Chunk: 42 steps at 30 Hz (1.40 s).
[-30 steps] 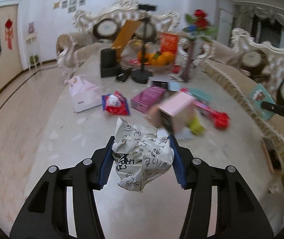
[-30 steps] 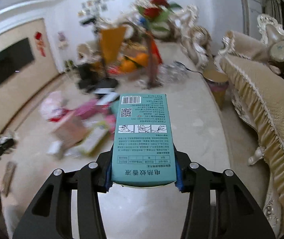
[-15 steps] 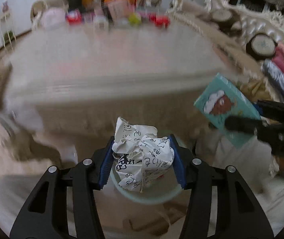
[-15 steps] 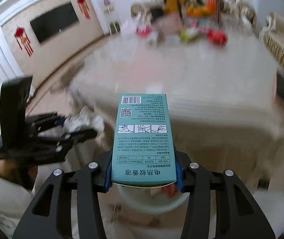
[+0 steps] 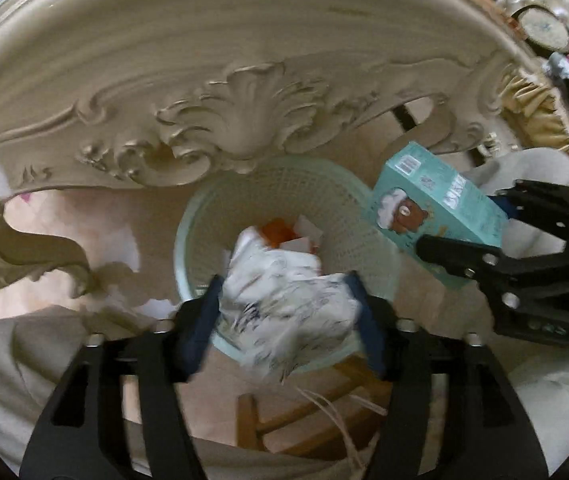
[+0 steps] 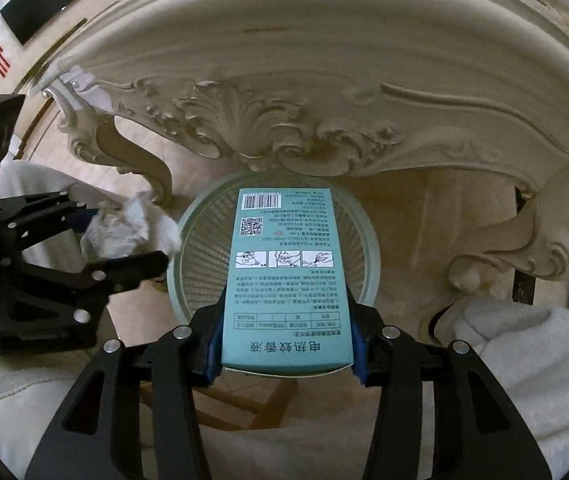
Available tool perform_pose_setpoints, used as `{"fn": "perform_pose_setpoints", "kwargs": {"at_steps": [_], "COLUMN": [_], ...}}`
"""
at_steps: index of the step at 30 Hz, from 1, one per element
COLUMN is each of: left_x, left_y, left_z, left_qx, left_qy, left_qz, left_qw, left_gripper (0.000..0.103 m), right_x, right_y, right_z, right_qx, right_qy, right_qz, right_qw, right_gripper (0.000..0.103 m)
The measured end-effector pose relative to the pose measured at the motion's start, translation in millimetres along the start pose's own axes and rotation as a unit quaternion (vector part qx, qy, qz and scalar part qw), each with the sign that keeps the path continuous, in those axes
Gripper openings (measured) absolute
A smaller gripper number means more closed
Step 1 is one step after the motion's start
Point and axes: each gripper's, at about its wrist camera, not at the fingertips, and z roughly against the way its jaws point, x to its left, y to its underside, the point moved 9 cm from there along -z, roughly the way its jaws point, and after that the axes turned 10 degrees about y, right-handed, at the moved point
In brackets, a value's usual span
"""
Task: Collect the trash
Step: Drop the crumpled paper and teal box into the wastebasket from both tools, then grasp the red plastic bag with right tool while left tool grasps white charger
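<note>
Both grippers point down over a pale green mesh basket that stands below the table's edge. My left gripper has a crumpled printed paper between its blue pads. Its jaws are opening, and the paper looks blurred and loose above the basket's near rim. My right gripper has its pads on the sides of a teal box held lengthwise over the basket mouth. Its jaws are starting to open. Orange and white scraps lie in the basket. Each view shows the other gripper.
A carved cream table apron overhangs the basket's far side, and a curled table leg stands to its left. A wooden frame shows under the basket. The person's pale trouser legs flank it. A sofa is at top right.
Both grippers swung down from over the cluttered tabletop to the basket under the table's edge. The left jaws have widened around the paper. The box sits in the right jaws as before.
</note>
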Motion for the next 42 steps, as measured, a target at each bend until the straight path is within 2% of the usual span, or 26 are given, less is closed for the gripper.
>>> {"fn": "perform_pose_setpoints", "kwargs": {"at_steps": [1,2,3,5,14,16,19,22,25,29,36,39,42], "left_x": [3.2,6.1,7.9,7.9,16.3,14.5,9.5,10.6,18.3,43.5,79.9,94.8,110.2], "left_y": [-2.4,-4.8,-7.4,-10.5,-11.2,-13.3,-26.1,-50.4,-86.1,-141.2,-232.6,-272.0,-303.1], "left_z": [1.5,4.8,10.4,16.1,38.1,52.4,83.1,120.1,154.1,171.7,170.8,157.7,139.8], "left_qx": [-0.013,-0.028,-0.045,-0.059,-0.082,-0.094,-0.123,-0.164,-0.210,-0.243,-0.263,-0.257,-0.242], "left_qy": [-0.019,-0.033,-0.031,-0.014,-0.018,-0.014,-0.008,-0.028,-0.039,-0.075,-0.097,-0.108,-0.144], "left_qz": [-0.006,-0.009,-0.007,0.004,0.022,0.022,0.014,0.000,-0.004,0.014,0.055,0.065,0.075], "left_qw": [0.9997,0.9990,0.9985,0.9981,0.9962,0.9952,0.9922,0.9860,0.9770,0.9671,0.9583,0.9582,0.9566], "left_gripper": [0.090,0.093,0.094,0.094,0.094,0.094,0.094,0.094,0.094,0.094,0.094,0.094,0.094], "right_x": [-1.3,-3.9,-5.7,-13.2,-17.4,-16.3,-14.8,-17.7,-28.5,-63.8,-119.5,-138.1,-151.0], "right_y": [2.1,3.8,4.6,7.8,7.3,2.9,-12.7,-42.6,-72.3,-127.1,-209.5,-247.0,-278.0], "right_z": [-0.5,-0.4,-0.5,2.9,22.4,32.8,62.1,101.9,124.5,134.3,131.5,125.3,106.8], "right_qx": [0.003,0.003,0.003,0.004,-0.010,-0.021,-0.061,-0.126,-0.170,-0.216,-0.248,-0.251,-0.237], "right_qy": [0.001,0.010,0.010,0.009,0.017,0.014,0.006,0.006,0.009,0.065,0.115,0.125,0.139], "right_qz": [0.000,-0.003,-0.008,-0.019,-0.029,-0.028,-0.019,-0.005,-0.002,-0.022,-0.072,-0.083,-0.090], "right_qw": [1.000,1.000,1.000,1.000,0.999,0.999,0.998,0.992,0.985,0.974,0.959,0.956,0.957], "right_gripper": [0.066,0.070,0.070,0.070,0.070,0.070,0.070,0.070,0.070,0.070,0.070,0.070,0.070]}}
